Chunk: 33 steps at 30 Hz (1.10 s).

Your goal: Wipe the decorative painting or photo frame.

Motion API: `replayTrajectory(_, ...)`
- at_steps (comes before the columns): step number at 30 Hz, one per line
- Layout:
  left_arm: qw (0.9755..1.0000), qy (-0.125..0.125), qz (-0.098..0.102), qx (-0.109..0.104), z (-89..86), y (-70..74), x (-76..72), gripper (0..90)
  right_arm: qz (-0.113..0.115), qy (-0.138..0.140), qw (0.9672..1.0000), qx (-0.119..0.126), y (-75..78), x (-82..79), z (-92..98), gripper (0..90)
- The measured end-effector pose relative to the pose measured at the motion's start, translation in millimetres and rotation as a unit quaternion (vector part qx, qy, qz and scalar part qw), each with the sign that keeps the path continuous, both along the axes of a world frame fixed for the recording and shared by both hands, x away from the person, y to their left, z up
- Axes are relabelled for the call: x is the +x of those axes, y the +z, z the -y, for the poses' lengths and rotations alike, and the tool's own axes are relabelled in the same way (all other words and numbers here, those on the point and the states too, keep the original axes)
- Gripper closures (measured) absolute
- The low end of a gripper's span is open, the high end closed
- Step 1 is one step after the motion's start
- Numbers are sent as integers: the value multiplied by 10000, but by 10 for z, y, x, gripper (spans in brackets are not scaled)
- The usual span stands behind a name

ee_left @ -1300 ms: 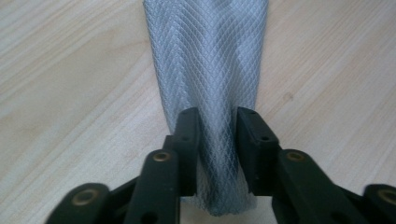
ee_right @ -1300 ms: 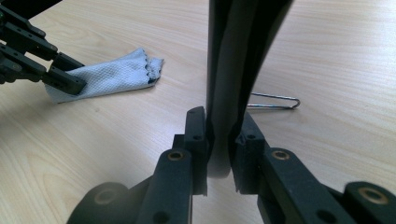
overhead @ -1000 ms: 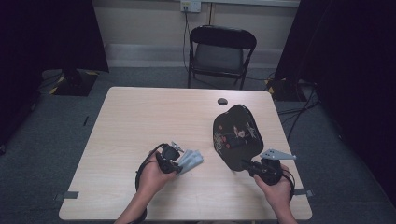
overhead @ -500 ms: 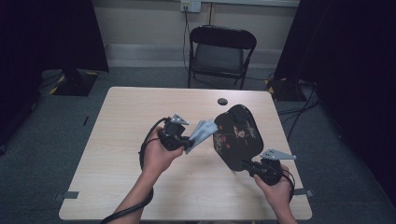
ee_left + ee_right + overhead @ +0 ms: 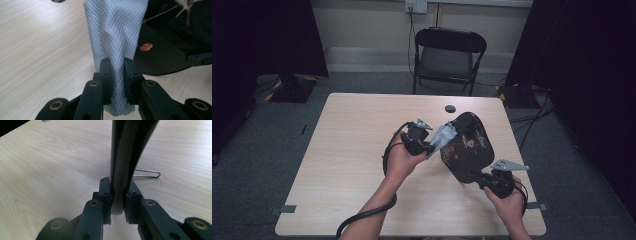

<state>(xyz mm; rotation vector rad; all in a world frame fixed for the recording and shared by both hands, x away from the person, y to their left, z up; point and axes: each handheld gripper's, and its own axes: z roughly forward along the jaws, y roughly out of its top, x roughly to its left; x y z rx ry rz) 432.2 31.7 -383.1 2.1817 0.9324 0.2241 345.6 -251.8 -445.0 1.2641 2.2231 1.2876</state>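
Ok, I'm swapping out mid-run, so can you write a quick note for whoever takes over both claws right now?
Left claw: shut on the grey woven cloth, its end at the glossy black decorated tray.
Right claw: shut on the tray's near rim, holding it tilted above the light wooden table.
Done: both grasps made.
Left, probably: wipe the tray; a small red spot shows on it.

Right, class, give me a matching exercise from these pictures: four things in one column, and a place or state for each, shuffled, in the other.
Things:
1. grey cloth
2. black tray
3. folding chair
4. paper clip

Places or states:
A. lying on the table
B. clamped in the left gripper
C. standing beyond the table's far edge
D. clamped by its edge in the right gripper

Pairs: 1-B, 2-D, 3-C, 4-A
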Motion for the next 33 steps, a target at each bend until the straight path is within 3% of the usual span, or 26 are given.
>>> replayTrajectory(17,9987,-101,-468,176,80,-564,-35,789,7,2,10000,-10,1,-3,-1,790)
replayTrajectory(26,9960,-147,-739,484,104,-855,-141,791,-42,20,10000,6,6,2,11,791)
replayTrajectory(30,9960,-156,-754,464,68,-852,-204,791,-50,33,10000,-2,8,3,13,791)
replayTrajectory(33,9966,-82,-727,367,4,-758,-224,792,-43,34,10000,-9,8,-1,11,791)
